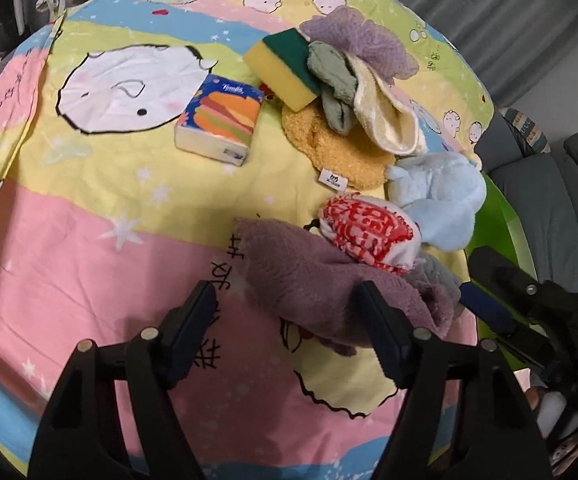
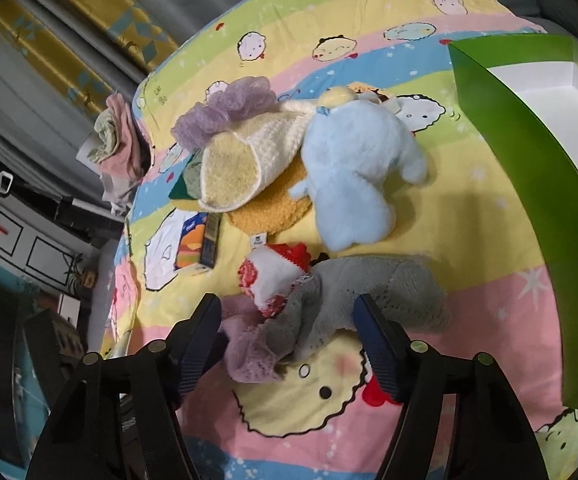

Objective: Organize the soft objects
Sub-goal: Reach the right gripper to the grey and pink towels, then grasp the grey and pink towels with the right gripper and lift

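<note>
1. Nothing soft shows inside the green box (image 2: 529, 168); the part of its white interior that is in view looks bare, so I judge the sorting barely begun, or not begun at all.
2. Both grippers are spread wide and hold nothing. The left gripper (image 1: 289, 336) hangs over the near edge of the mauve towel (image 1: 309, 280); the right gripper (image 2: 289, 332) straddles the grey cloth (image 2: 361, 292), which lies against that towel.
3. Everything to be sorted lies loose on the cartoon bedsheet (image 1: 89, 240): the blue plush toy (image 2: 353, 168), red-and-white cloth (image 2: 273, 276), orange mat (image 1: 337, 148), cream cloth (image 2: 241, 168), purple bath pouf (image 1: 361, 36), green rag (image 1: 333, 84), sponge (image 1: 285, 64) and tissue pack (image 1: 219, 120).
4. Whether either gripper touches fabric, I cannot tell.
5. Left to do, by my reading: grasp each piece and carry it to the box at the right, starting with the two cloths nearest the jaws.
</note>
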Demonstrator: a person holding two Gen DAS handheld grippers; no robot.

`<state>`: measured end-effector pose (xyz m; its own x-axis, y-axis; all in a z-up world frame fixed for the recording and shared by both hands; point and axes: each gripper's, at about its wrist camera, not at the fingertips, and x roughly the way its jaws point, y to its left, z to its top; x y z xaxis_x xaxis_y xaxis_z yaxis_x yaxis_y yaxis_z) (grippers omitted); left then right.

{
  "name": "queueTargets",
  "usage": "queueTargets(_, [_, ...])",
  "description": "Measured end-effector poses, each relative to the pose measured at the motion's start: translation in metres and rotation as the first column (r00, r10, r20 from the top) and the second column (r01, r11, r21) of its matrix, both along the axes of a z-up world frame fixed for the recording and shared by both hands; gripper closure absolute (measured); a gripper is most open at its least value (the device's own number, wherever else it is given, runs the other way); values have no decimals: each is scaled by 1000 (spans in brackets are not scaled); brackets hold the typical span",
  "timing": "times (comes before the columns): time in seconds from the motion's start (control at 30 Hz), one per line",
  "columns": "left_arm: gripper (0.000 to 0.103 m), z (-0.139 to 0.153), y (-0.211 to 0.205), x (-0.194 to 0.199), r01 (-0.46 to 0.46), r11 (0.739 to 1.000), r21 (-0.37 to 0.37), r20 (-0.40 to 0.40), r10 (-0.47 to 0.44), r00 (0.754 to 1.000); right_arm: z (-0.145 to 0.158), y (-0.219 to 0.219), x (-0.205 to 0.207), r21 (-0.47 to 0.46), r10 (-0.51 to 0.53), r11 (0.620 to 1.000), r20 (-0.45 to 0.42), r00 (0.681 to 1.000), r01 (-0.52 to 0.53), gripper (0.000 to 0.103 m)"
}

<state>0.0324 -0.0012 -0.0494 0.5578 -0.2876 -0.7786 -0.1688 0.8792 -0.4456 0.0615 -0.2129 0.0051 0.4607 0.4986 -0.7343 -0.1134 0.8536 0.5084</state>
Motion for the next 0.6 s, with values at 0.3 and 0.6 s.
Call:
queueTargets(0.3, [53, -3, -8, 0, 39, 999, 23, 26, -40, 999, -6, 25, -4, 28, 80, 997, -40, 996, -79, 47])
queueTargets(0.6, [92, -15, -12, 2, 55, 996, 77, 71, -61, 996, -49, 53, 10, 73, 147, 988, -140, 979, -138, 58])
